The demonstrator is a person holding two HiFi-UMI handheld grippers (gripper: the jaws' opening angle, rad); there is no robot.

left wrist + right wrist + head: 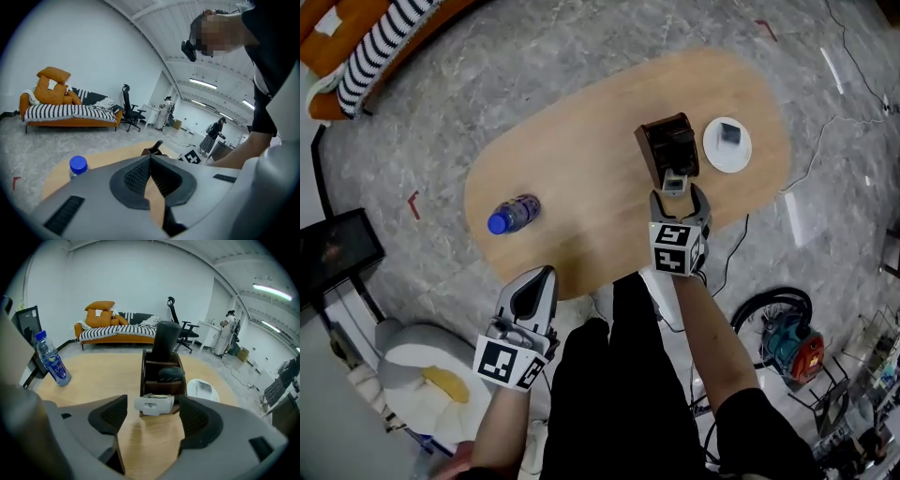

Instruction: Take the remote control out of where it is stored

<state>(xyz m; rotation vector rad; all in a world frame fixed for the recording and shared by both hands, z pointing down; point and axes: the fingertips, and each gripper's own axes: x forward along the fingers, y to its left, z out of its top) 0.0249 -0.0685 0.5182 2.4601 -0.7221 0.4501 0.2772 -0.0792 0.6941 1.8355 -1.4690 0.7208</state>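
Observation:
A dark wooden organizer (667, 142) (161, 380) stands on the oval wooden table (581, 141). A tall black thing (165, 341), which looks like the remote control, stands upright in its far compartment; a dark rounded thing (171, 373) lies in the middle one. A small white drawer (675, 184) (154, 404) sticks out at the near end. My right gripper (679, 195) (152, 411) is open, its jaws on either side of the drawer front without touching it. My left gripper (542, 281) (150, 158) is shut and empty, off the table's near edge.
A blue-capped water bottle (514, 214) (52, 363) (78, 165) stands at the table's left. A white plate (712, 155) (201, 389) with a small dark object sits right of the organizer. A striped orange sofa (117, 331), an office chair (180, 329) and a monitor (337, 246) surround the table.

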